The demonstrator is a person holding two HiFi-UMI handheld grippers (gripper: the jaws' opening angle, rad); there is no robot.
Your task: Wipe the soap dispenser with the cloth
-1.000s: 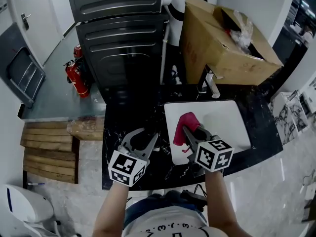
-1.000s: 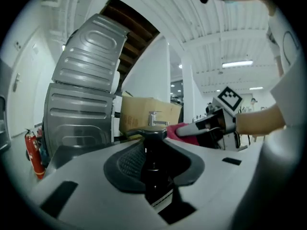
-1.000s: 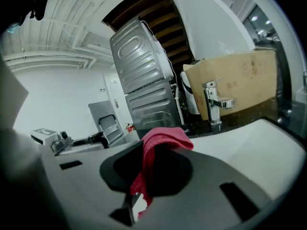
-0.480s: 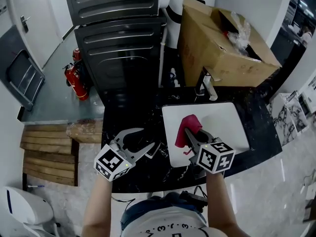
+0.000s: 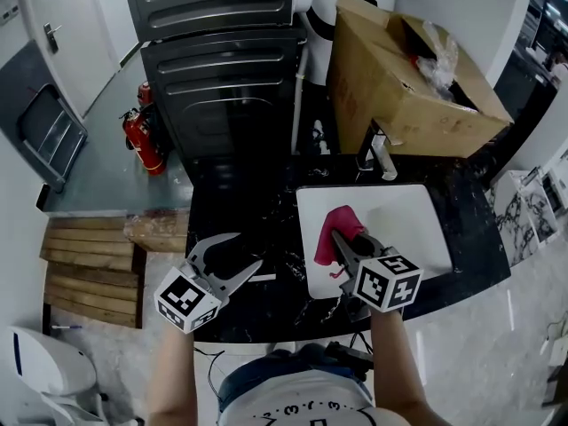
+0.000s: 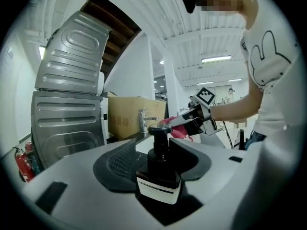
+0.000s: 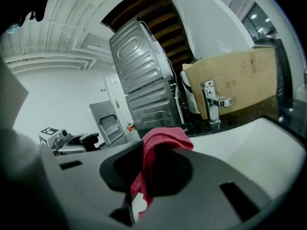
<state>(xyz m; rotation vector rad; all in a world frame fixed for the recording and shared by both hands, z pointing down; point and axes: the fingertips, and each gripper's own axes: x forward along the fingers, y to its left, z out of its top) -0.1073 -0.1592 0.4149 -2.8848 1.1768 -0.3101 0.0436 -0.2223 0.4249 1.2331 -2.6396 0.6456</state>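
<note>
**A:** Where's the soap dispenser, and who has it?

**B:** It stands upright on the black counter, between the jaws of the left gripper. Those jaws have just been opening. They sit released, with the pads clear of the bottle on both sides. I'd say the bottle is left loose for now, so a hard wipe could tip it.

**A:** And the cloth?

**B:** It's red and bunched, clenched in the right gripper, at three o'clock from the left one. It hangs over the nine o'clock side of the white sink, apart from the bottle. That probably keeps the wiping hand close without crowding.

**A:** Is anything in the way?

**B:** Only bare counter lies between cloth and bottle. The faucet is at the sink's twelve o'clock, and the cardboard box is beyond it at one, both well apart. A dark ribbed appliance stands at the left gripper's twelve, and a fire extinguisher on the floor at ten. The open jaws flank the bottle's sides, so the pump top looks easiest to reach.
</note>
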